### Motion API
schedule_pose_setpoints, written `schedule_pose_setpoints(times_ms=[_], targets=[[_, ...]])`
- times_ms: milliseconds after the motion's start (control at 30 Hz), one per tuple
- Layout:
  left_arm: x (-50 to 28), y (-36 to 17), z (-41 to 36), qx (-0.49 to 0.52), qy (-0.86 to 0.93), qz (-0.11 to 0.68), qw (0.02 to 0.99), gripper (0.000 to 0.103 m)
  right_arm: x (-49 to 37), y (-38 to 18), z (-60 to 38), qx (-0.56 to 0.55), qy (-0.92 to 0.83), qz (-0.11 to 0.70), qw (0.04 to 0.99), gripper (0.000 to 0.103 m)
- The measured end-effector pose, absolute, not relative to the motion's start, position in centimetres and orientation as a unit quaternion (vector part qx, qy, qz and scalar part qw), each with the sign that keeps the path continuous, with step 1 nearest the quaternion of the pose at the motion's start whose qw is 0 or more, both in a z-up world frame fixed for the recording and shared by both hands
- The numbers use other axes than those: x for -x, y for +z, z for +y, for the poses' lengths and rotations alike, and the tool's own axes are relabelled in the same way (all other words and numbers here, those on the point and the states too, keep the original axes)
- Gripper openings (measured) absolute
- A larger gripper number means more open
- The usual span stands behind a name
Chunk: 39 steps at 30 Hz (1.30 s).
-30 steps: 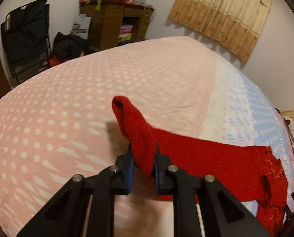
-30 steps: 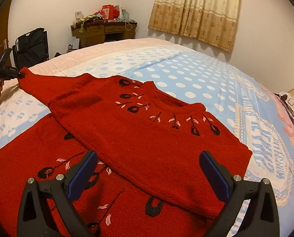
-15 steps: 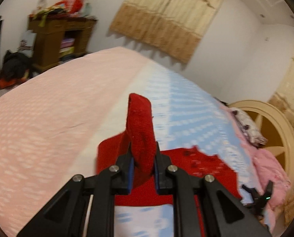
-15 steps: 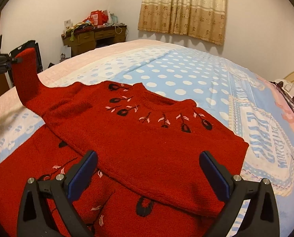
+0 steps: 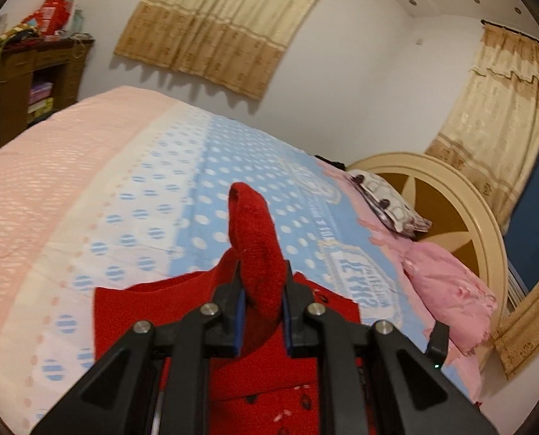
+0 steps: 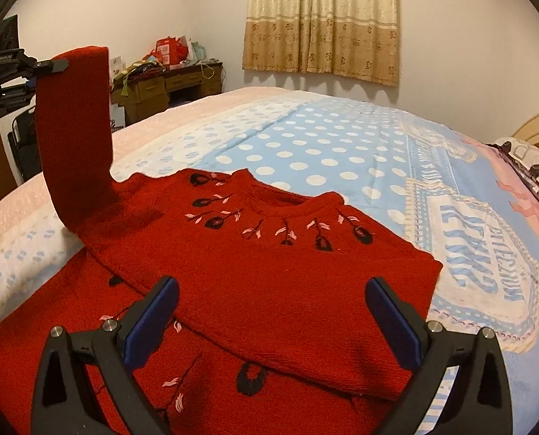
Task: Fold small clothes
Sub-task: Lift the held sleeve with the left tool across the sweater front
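A red knit sweater (image 6: 269, 264) with dark and pink flower embroidery lies on the bed, partly folded over itself. My left gripper (image 5: 261, 290) is shut on the end of its red sleeve (image 5: 257, 239). In the right wrist view the sleeve (image 6: 75, 134) stands up high at the left, held by the left gripper (image 6: 48, 67). My right gripper (image 6: 269, 311) is open and empty, low over the sweater's near part. The sweater's body also shows in the left wrist view (image 5: 153, 319).
The bed (image 6: 342, 145) has a blue, white and pink dotted cover. A pillow (image 5: 389, 206) and pink cloth (image 5: 450, 290) lie by the round headboard (image 5: 461, 203). A cluttered wooden desk (image 6: 168, 83) stands by the far wall under curtains (image 6: 324, 18).
My left gripper has lifted the sleeve up off the bed and swung it right, toward the sweater's body. The right gripper has stayed open over the sweater.
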<state>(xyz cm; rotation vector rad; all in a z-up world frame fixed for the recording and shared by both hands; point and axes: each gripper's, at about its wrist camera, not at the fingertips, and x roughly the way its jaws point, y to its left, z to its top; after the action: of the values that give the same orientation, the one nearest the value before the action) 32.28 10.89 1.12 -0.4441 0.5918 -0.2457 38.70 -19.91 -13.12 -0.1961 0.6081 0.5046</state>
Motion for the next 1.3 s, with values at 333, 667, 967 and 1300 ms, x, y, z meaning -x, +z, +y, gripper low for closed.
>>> schedule_pose_setpoints(times_ms=[333, 667, 967, 1300], targets=[[-33.6, 1.1, 6.6, 0.202, -0.148, 0.295, 0.922, 0.016, -38.9, -12.9, -20.7, 0.079, 0.241, 0.296, 0.921, 0.102], [-34.5, 2.0, 3.8, 0.195, -0.17, 0.293, 0.92, 0.016, -39.2, -13.0, -21.3, 0.069, 0.234, 0.3, 0.922, 0.102], [-35.9, 1.5, -1.0, 0.176, -0.202, 0.305, 0.914, 0.016, -40.2, -13.0, -23.2, 0.034, 0.198, 0.312, 0.929, 0.102], [-37.5, -3.9, -9.2, 0.115, -0.223, 0.351, 0.902, 0.016, -41.5, -12.8, -28.3, -0.059, 0.131, 0.314, 0.939, 0.102]])
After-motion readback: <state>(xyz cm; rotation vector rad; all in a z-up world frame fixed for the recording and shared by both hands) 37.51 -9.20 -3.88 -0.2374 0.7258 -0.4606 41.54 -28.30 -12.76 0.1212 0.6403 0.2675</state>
